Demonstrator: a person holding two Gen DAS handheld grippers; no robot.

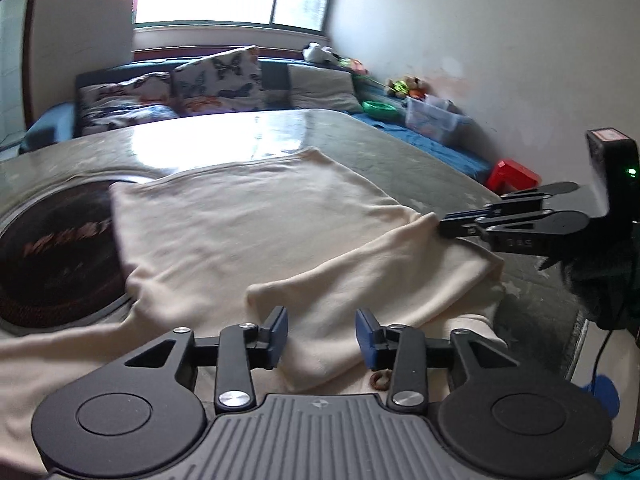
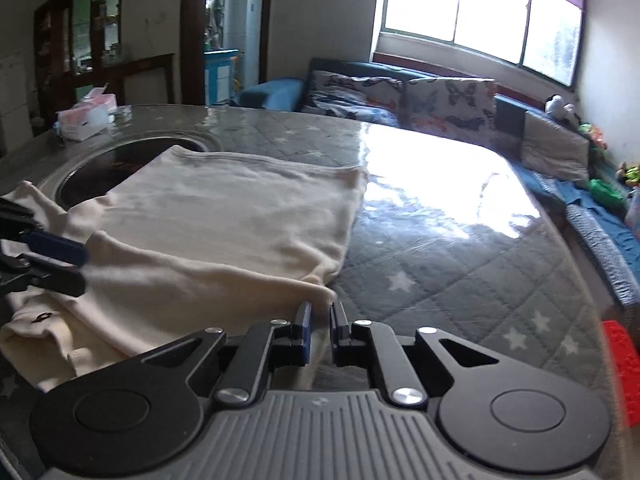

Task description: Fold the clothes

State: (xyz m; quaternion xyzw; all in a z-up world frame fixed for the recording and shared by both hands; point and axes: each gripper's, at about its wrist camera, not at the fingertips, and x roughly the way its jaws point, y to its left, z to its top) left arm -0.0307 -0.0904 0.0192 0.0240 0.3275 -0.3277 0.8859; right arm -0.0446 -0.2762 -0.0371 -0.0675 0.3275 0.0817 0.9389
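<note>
Two tools: left tool (image 1: 321, 330) agape over cream garment (image 1: 256, 216); right tool (image 2: 320, 322) nearly closed, empty.

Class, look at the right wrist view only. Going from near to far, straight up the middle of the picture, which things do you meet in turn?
Right tool → cream garment → quilted star-patterned table cover → butterfly cushions → window.

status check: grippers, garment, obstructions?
Left gripper open over cream garment. Right gripper ajar at its folded edge. Nothing blocking.
</note>
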